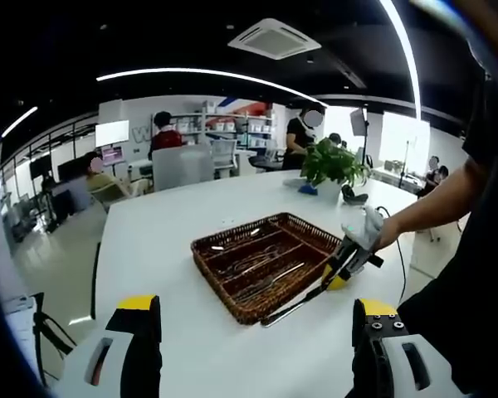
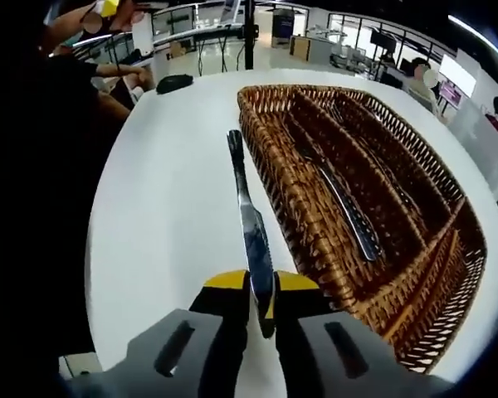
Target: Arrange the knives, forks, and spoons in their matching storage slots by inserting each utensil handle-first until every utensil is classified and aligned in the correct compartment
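A brown wicker cutlery basket (image 1: 224, 292) with long divided slots sits on the white table (image 1: 149, 249). Several metal utensils (image 1: 264, 267) lie in its slots. My left gripper (image 1: 257, 336) hovers open and empty over the table's near side, well short of the basket. My right gripper (image 1: 330, 280), held by a gloved hand, comes in from the right, shut on a table knife (image 1: 289, 313) at the basket's near corner. In the right gripper view the knife (image 2: 247, 220) points away from my right gripper (image 2: 262, 308), alongside the outer wall of the basket (image 2: 275, 170). A long utensil (image 2: 349, 214) lies in the nearest slot.
A potted plant (image 1: 332, 164) stands at the table's far right. A dark object (image 2: 174, 83) lies near the table's far edge. Chairs and people are beyond the table. Bare tabletop (image 2: 174, 215) stretches left of the knife.
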